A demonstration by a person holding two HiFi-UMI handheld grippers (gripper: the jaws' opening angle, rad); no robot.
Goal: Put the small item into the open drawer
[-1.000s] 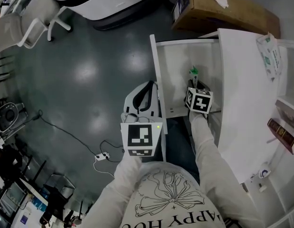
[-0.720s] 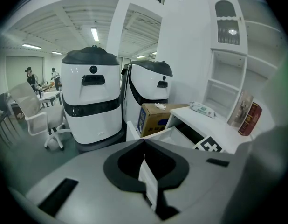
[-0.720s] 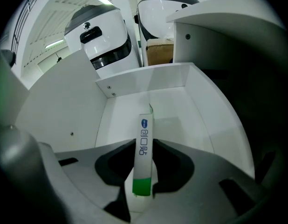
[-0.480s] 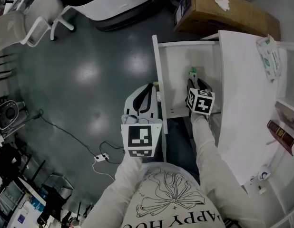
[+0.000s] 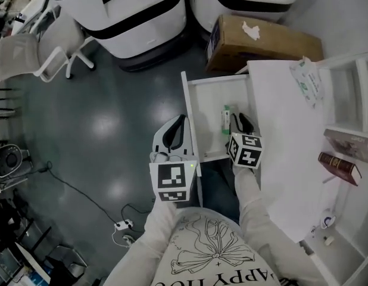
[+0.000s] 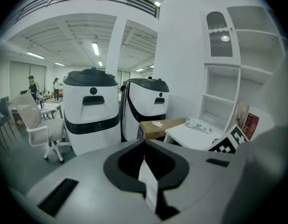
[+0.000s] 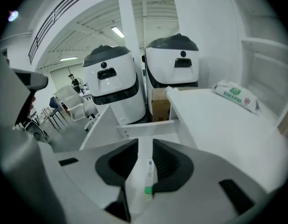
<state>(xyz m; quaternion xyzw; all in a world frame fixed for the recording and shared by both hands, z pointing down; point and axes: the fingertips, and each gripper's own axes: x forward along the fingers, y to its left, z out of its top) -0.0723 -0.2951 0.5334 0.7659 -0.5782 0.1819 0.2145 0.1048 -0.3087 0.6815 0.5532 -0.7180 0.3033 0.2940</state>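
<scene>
My right hand-held gripper (image 5: 237, 119) hung over the open drawer (image 5: 206, 109); its jaws were closing, but a gap stood between them and neither pad pressed on anything. In the right gripper view the small item (image 7: 149, 169), a slim white tube with a green cap, showed through that gap, lying flat on the drawer's smooth white floor; from the head view it lay just beside the jaws, on their left, lengthwise along the drawer. The print on the tube was too small to read; the drawer's right part was hidden under the white table (image 5: 285, 154), and my gripper's marker cube covered part of the near end.

My left hand-held gripper (image 5: 183, 121) hovered outside the drawer, just beside its left wall, over the glossy dark floor (image 5: 100, 118); its jaws met at the tips and gripped nothing. In the left gripper view a pale strip showed low between its dark pads, and I could not tell what it was.

A brown cardboard box (image 5: 264, 40) stood beyond the drawer; a soft pack of wipes (image 5: 307, 81) lay on the tabletop; two rounded white-and-black machines (image 5: 142, 11) were cut off by the top edge.
</scene>
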